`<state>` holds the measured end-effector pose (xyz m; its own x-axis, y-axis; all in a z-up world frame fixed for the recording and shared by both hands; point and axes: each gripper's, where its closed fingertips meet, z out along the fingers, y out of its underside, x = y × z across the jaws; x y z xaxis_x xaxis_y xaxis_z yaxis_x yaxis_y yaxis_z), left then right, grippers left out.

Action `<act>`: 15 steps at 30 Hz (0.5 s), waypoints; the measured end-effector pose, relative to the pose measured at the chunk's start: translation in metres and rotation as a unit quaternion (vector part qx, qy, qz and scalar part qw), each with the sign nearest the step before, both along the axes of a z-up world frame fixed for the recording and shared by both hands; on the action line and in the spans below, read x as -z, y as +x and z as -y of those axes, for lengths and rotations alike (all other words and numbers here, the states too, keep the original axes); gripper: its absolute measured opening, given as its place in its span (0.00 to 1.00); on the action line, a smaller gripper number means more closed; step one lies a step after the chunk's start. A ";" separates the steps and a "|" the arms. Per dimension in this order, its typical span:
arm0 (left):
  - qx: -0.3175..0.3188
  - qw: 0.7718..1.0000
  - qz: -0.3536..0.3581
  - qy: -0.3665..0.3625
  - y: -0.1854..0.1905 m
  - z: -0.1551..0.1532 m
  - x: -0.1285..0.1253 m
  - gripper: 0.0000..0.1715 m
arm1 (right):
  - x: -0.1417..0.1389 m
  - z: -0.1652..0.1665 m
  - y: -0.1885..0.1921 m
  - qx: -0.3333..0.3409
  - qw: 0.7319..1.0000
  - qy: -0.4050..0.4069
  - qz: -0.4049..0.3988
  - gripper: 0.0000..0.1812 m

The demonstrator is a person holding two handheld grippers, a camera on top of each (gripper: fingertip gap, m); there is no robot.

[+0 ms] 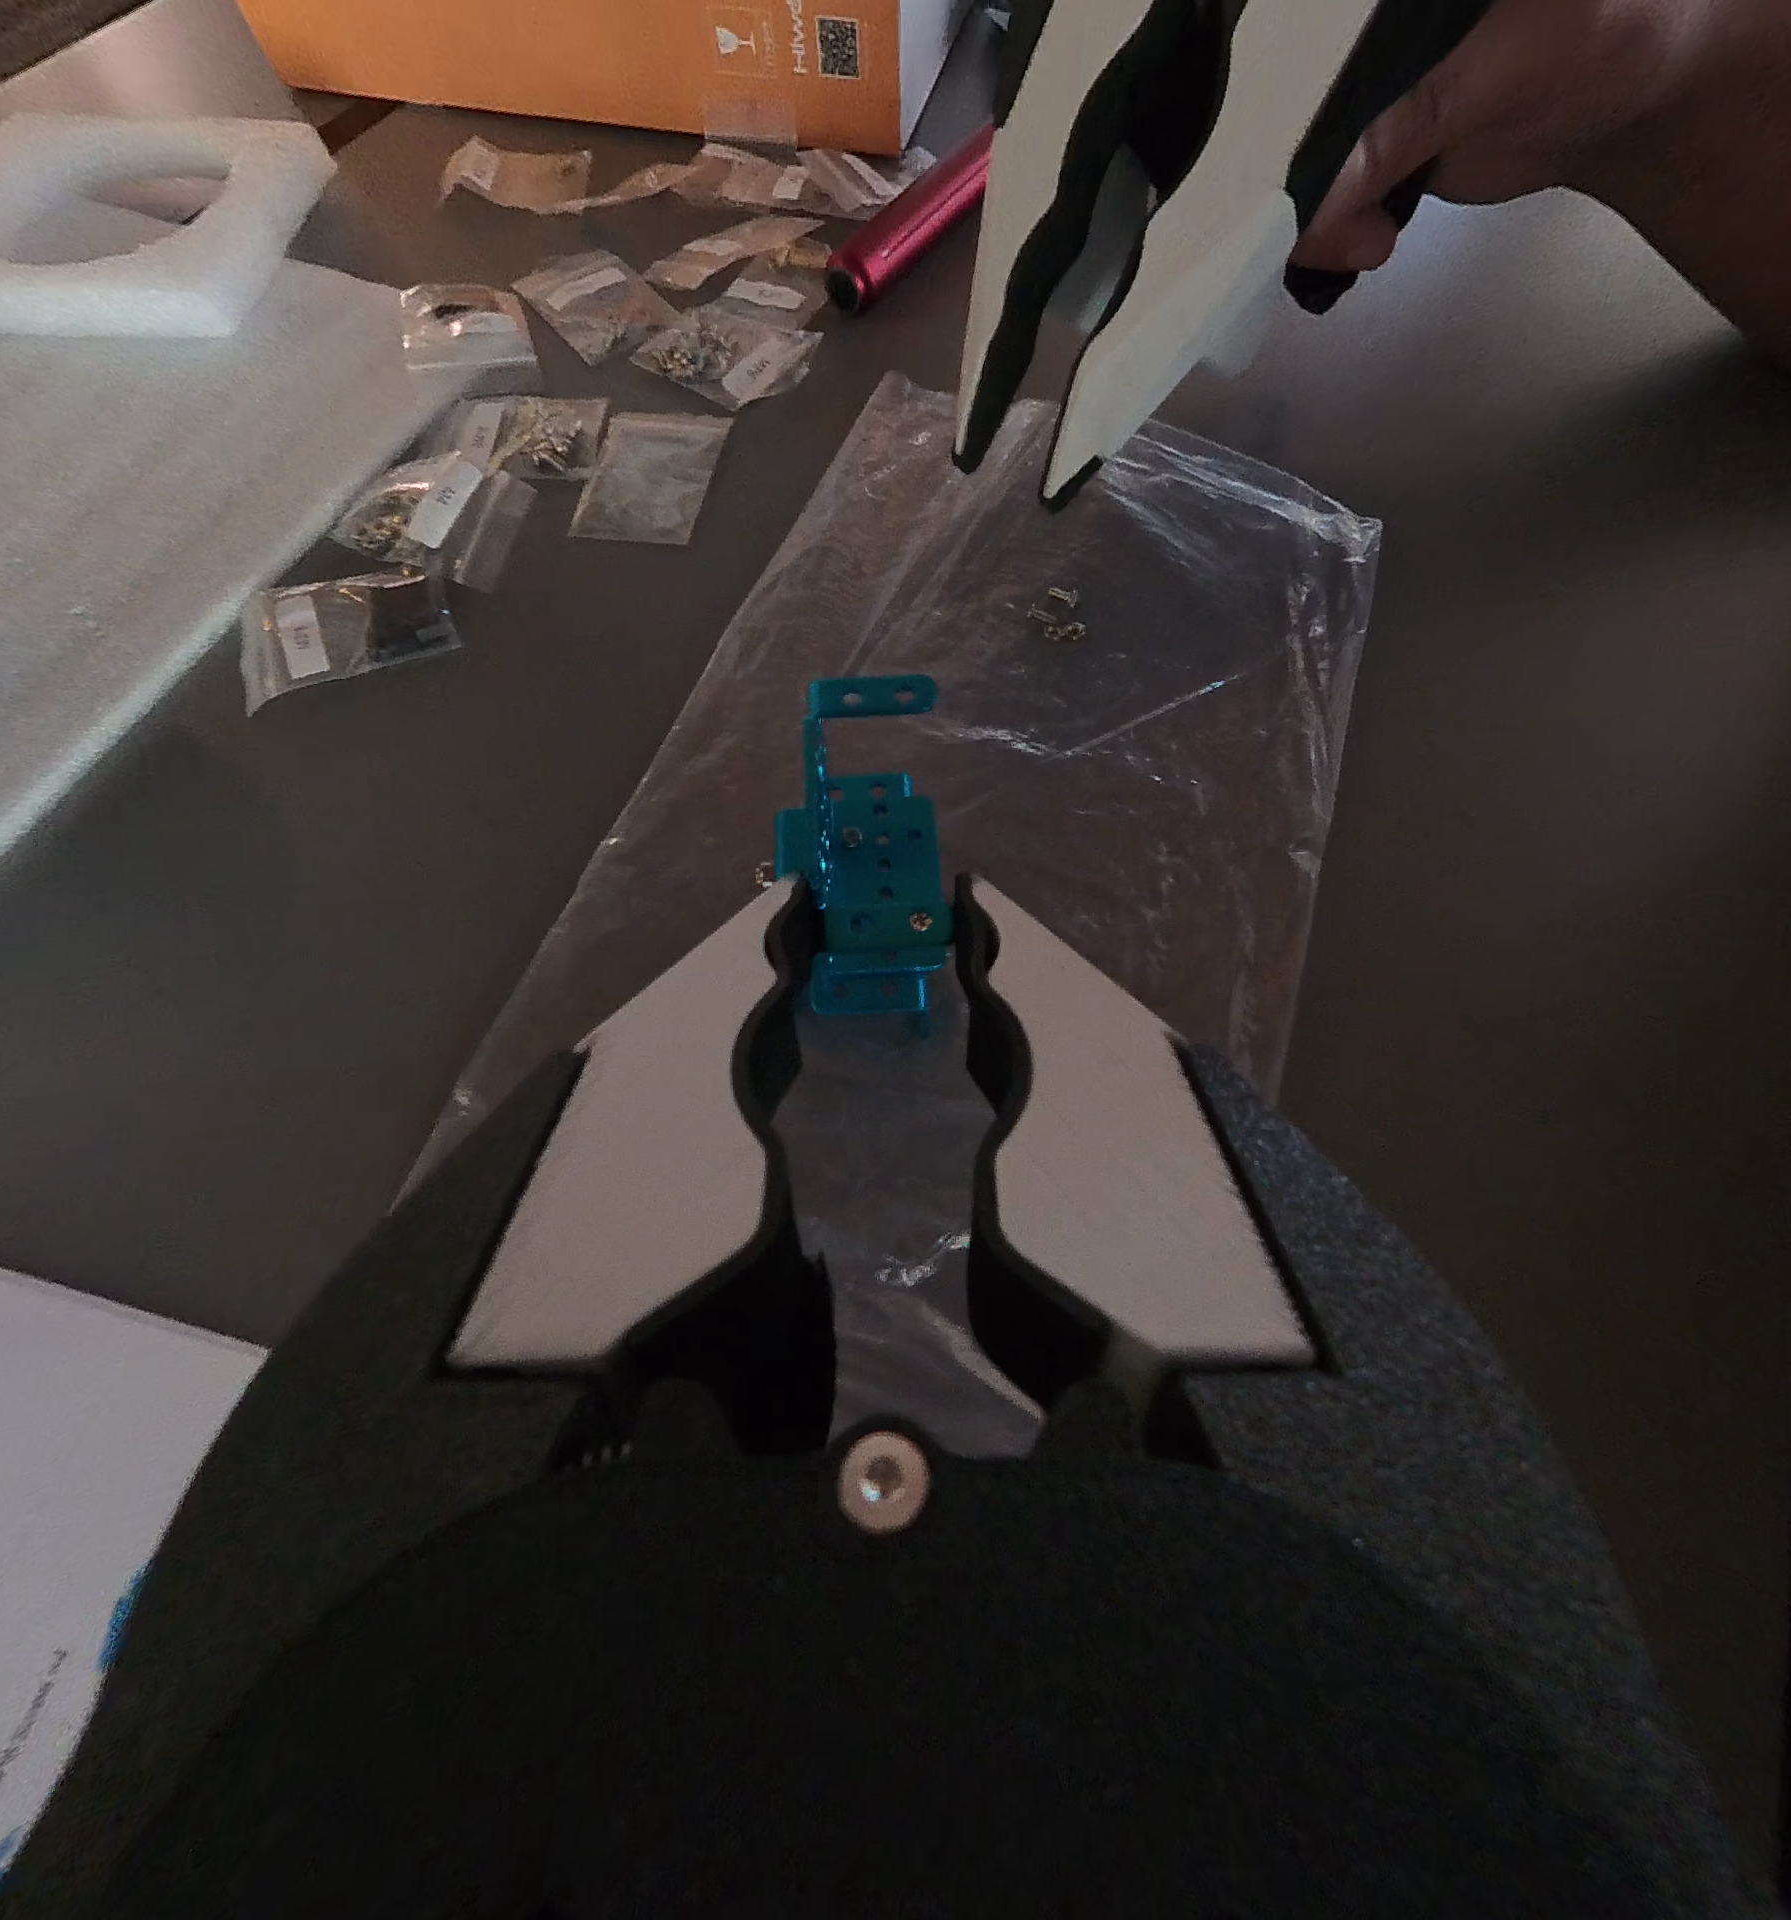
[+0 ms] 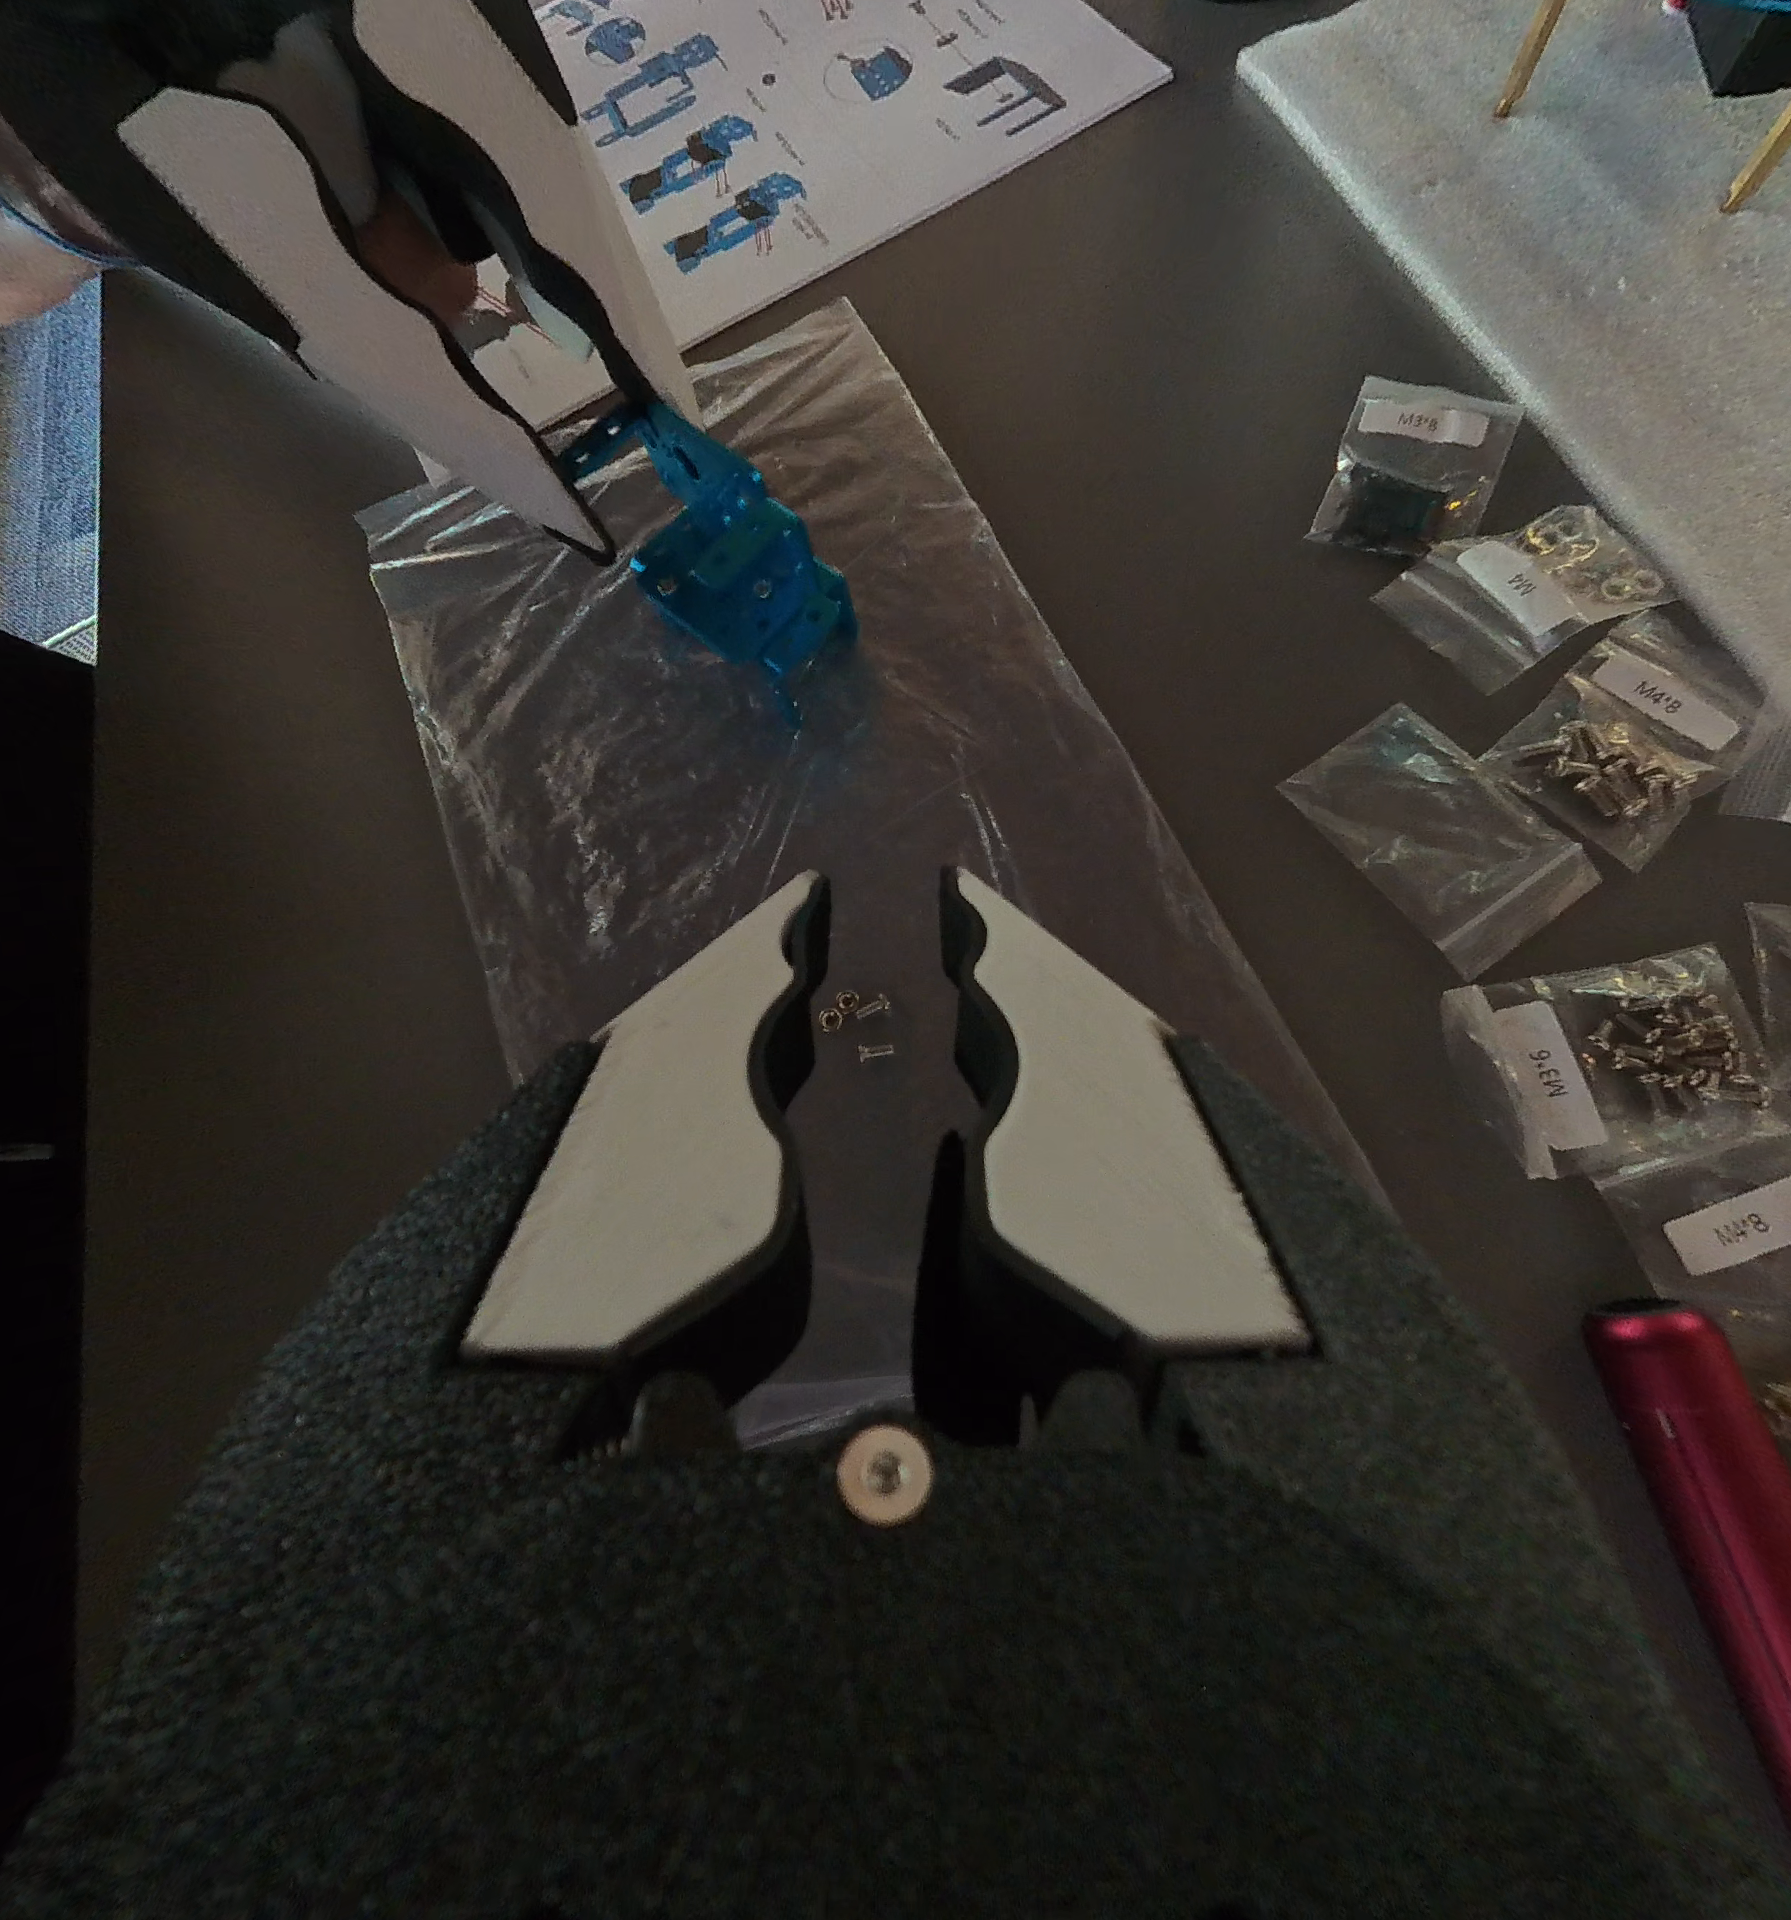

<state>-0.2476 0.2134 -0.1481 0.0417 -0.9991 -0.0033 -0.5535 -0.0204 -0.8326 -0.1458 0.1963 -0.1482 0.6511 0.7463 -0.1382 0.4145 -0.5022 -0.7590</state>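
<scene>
Left gripper (image 1: 875,883) pinches the blue bracket (image 1: 870,842); right gripper (image 2: 883,883) spread over loose screws (image 2: 860,1023) (hardware bags (image 2: 1587,769) beside).

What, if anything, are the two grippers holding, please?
The left gripper clamps the blue bracket assembly at its near end; the right gripper holds nothing.
</scene>
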 end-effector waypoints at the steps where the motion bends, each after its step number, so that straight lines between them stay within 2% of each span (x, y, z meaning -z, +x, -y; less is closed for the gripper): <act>1: -0.007 1.000 0.003 0.001 0.000 -0.003 -0.002 0.16 | 0.000 0.000 0.000 -0.001 1.000 -0.001 0.000 0.11; 10: -0.003 1.000 0.011 0.007 0.000 0.001 -0.003 0.16 | 0.011 0.009 -0.002 -0.028 0.999 -0.024 0.016 0.11; 14: 0.007 1.000 0.008 -0.009 0.000 0.007 0.000 0.16 | 0.021 0.026 0.001 -0.076 0.994 -0.033 0.071 0.11; 15: 0.011 1.000 0.008 -0.015 -0.001 0.009 -0.001 0.20 | 0.023 0.029 0.002 -0.082 0.992 -0.030 0.087 0.10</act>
